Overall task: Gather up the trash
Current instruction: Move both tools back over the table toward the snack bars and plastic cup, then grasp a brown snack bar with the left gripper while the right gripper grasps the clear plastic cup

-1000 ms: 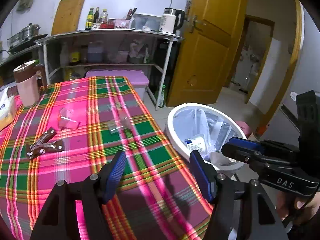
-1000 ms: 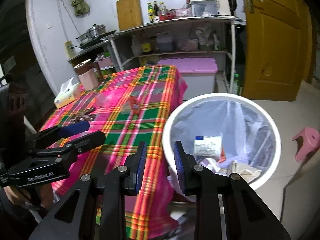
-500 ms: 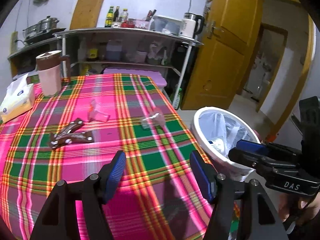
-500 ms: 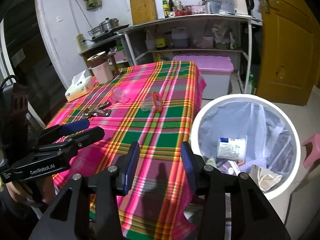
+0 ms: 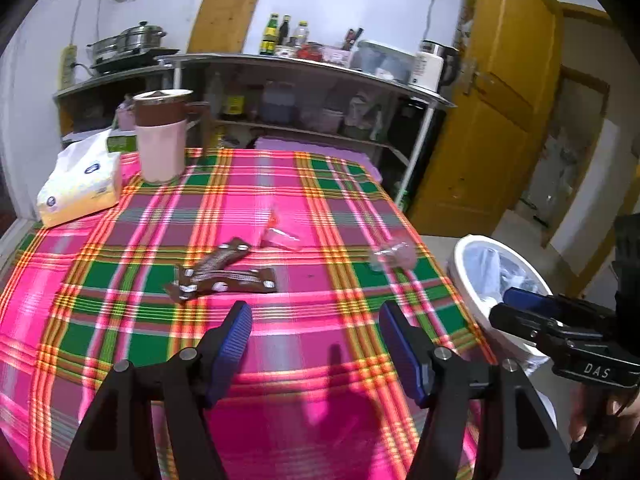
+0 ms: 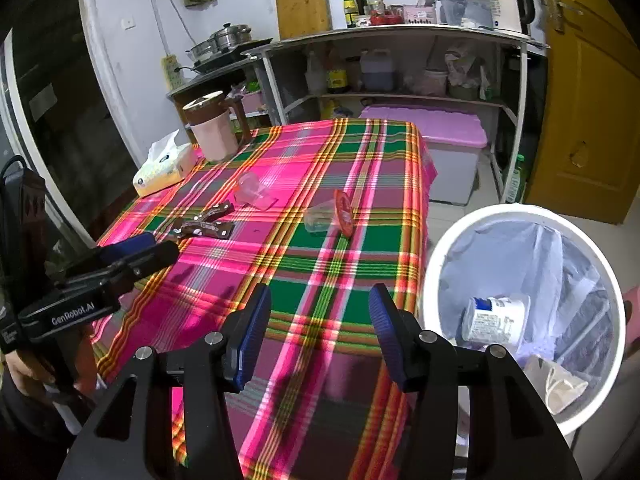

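Both of your grippers have swung off the bin and now face the table. A second ago the white bin filled most of the right wrist view; now the bin [image 6: 524, 320] sits at about four o'clock there, with a white tub and crumpled paper already inside its liner, and the plaid tablecloth [image 6: 320, 264] fills the middle.

Your right gripper [image 6: 320, 320] is opening as you look: its jaws were nearly together a second ago and now stand wide, with nothing between them. That reads as a drop just finished and a hand free for the next piece.

Your left gripper [image 5: 316, 344] has its jaws wide and empty, as they were a second ago.

The trash left on the cloth is now in reach of view. In the left wrist view the brown wrappers [image 5: 224, 274] lie at about eleven o'clock from the jaws, a clear pink-tinted cup [image 5: 282, 234] on its side at twelve, and a second clear cup [image 5: 394, 256] at one, near the table edge. In the right wrist view that second cup lies touching a red lid [image 6: 344, 214].

The pink jug [image 5: 162, 144] and tissue pack [image 5: 80, 184] at the far corner look like keepers, not trash.
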Demonstrator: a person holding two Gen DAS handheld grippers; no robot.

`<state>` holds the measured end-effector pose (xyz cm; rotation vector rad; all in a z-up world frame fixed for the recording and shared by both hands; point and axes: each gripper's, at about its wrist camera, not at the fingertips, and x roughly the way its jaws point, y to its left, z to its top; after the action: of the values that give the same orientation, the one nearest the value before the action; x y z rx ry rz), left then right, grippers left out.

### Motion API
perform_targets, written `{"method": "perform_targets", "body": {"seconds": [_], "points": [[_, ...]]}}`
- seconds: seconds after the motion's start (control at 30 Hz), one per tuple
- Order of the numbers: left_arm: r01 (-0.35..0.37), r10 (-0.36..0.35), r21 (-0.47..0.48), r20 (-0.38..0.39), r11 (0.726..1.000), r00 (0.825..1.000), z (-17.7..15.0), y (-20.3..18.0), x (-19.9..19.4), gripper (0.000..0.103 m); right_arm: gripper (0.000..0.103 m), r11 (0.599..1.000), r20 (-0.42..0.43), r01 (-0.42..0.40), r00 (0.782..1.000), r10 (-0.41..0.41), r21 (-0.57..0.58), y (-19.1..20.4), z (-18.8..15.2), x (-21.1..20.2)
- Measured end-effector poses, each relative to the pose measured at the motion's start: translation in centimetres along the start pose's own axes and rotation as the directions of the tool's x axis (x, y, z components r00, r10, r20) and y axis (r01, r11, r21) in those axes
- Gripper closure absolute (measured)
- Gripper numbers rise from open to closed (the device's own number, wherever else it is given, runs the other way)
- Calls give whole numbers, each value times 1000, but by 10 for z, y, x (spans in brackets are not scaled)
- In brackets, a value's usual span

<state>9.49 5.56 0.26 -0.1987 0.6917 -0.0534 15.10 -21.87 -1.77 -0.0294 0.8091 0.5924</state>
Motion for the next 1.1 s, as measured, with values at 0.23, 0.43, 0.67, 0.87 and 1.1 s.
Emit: {"method": "perform_targets", "body": {"seconds": [0.23, 0.43, 0.67, 0.87, 1.1], "points": [[-46, 46, -30, 7, 999, 999, 6, 30, 4, 37, 51, 1000, -16, 7, 1000, -7, -20, 7, 9, 17], [-74, 75, -49, 6, 996, 997, 12, 51, 14, 37, 51, 999, -27, 11, 1000, -12, -37, 12, 18, 32], [-87, 88, -39, 6, 995, 996, 24, 66, 27, 37, 50, 998, -40, 26, 999, -28, -52, 13, 30, 52], [-48, 48, 8, -17, 999, 999, 30, 66, 46, 37, 50, 997, -54, 46, 997, -50, -65, 13, 40, 72], [-13, 19, 103, -60, 995, 998, 38, 61, 71, 37, 50, 995, -71, 71, 995, -76, -74, 12, 47, 92]]}}
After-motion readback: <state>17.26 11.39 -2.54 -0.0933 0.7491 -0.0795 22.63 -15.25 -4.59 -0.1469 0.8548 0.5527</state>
